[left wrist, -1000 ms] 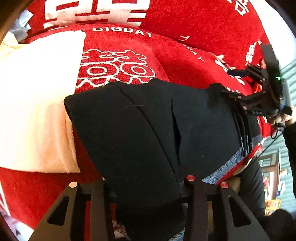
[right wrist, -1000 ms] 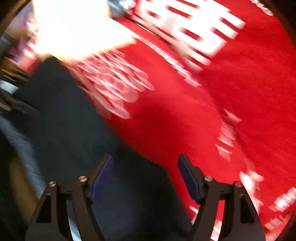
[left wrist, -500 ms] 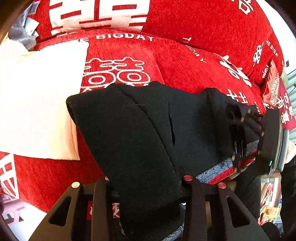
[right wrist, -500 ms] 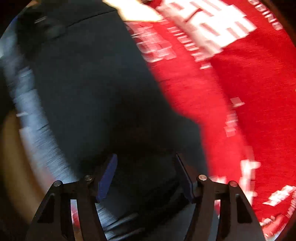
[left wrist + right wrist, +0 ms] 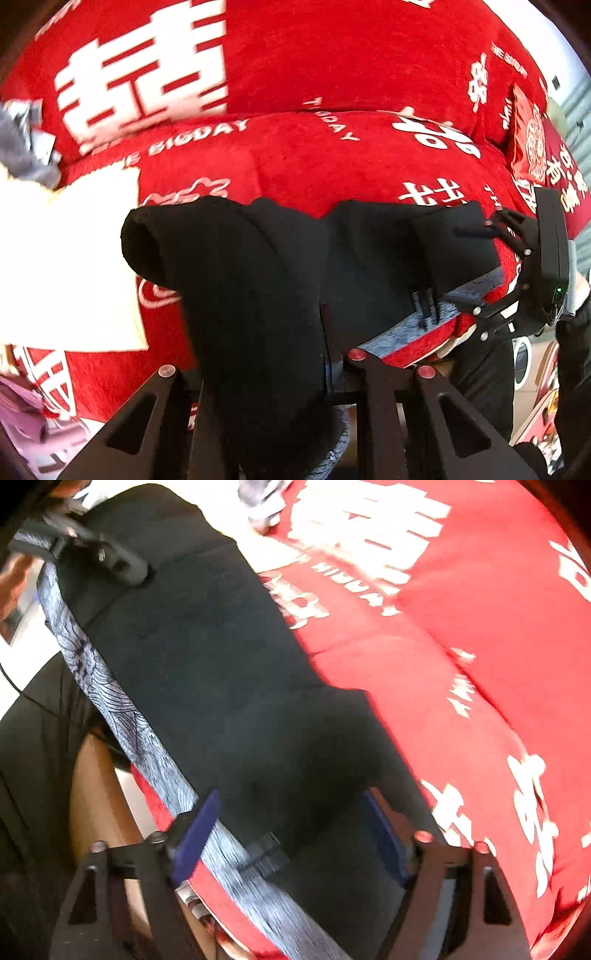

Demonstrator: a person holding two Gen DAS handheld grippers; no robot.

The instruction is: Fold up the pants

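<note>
Black pants (image 5: pixel 280 273) with a grey patterned waistband (image 5: pixel 122 709) lie on a red sofa cushion (image 5: pixel 369 162). My left gripper (image 5: pixel 266 373) is shut on a fold of the black pants, which drapes between and over its jaws. My right gripper (image 5: pixel 291 834) is open, its blue pads (image 5: pixel 195 834) astride the pants' right end by the waistband. The right gripper also shows in the left wrist view (image 5: pixel 476 266) at the pants' right edge. The left gripper shows in the right wrist view (image 5: pixel 92 550) at the pants' far end.
A white towel (image 5: pixel 70 258) lies on the cushion left of the pants. The red backrest (image 5: pixel 332 55) with white characters rises behind. A grey item (image 5: pixel 26 147) sits at far left. The person's dark-clothed legs (image 5: pixel 33 760) are at the sofa's front edge.
The right gripper has swung down onto the pants' right end and straddles it, still open. The left gripper lifted its held fold toward the backrest.
</note>
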